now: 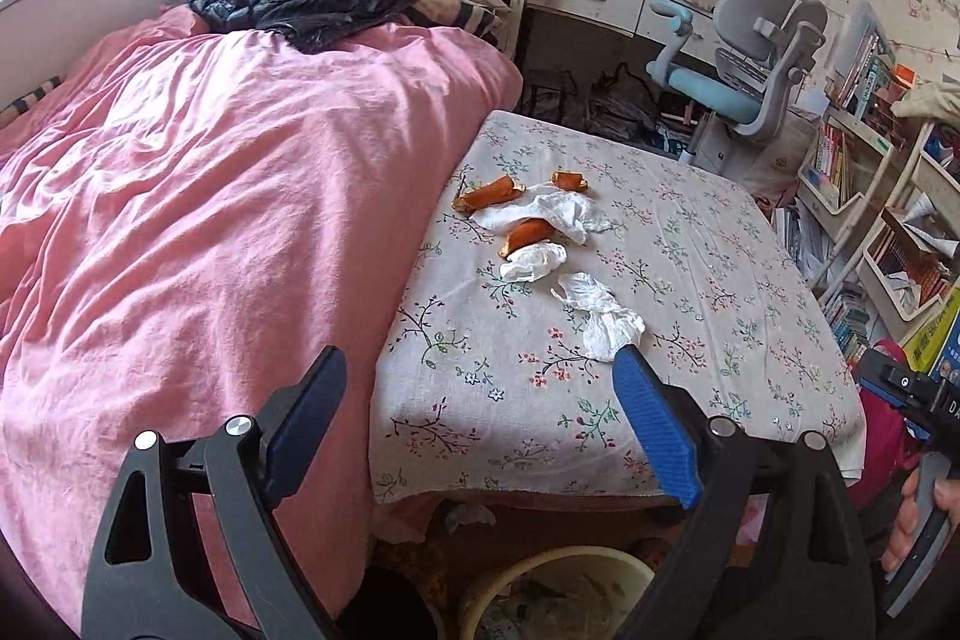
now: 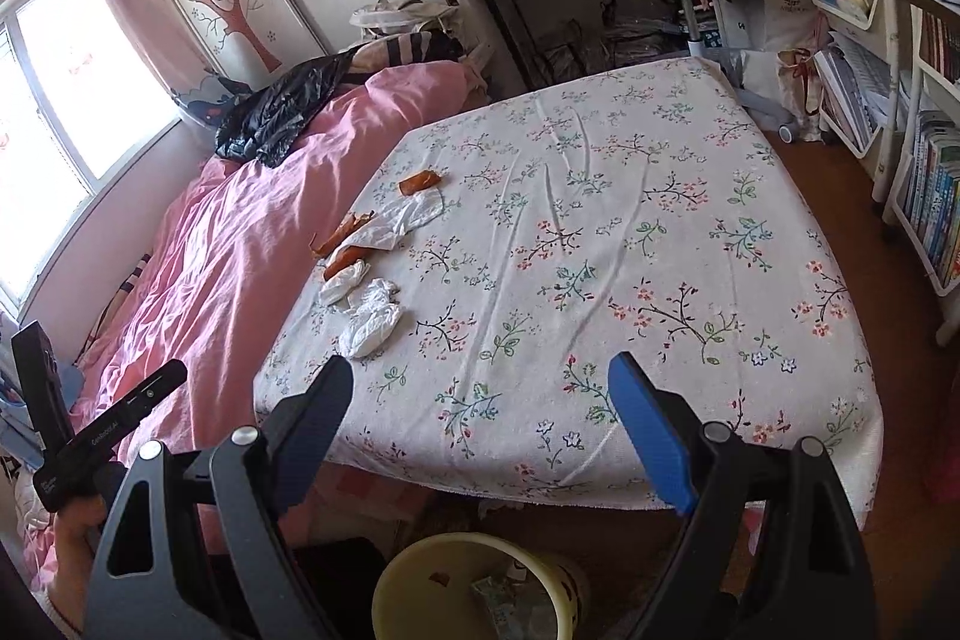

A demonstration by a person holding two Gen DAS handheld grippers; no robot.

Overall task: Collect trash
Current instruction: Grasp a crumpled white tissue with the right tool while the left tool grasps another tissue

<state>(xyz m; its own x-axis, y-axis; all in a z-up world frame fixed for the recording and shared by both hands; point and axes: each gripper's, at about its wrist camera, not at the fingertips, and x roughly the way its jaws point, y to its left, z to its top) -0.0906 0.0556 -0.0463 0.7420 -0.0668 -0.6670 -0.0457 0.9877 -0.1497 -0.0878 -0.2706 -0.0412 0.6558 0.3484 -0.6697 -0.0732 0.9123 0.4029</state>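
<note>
Crumpled white tissues and orange peel pieces lie on a floral tablecloth, near its left side by the bed. A pale yellow trash bin stands on the floor below the table's near edge. My left gripper is open and empty, above the table's near-left corner, just short of the nearest tissue. My right gripper is open and empty over the table's near edge.
A bed with a pink duvet abuts the table's left side, a black jacket at its far end. A blue desk chair, desk and bookshelves stand behind and to the right.
</note>
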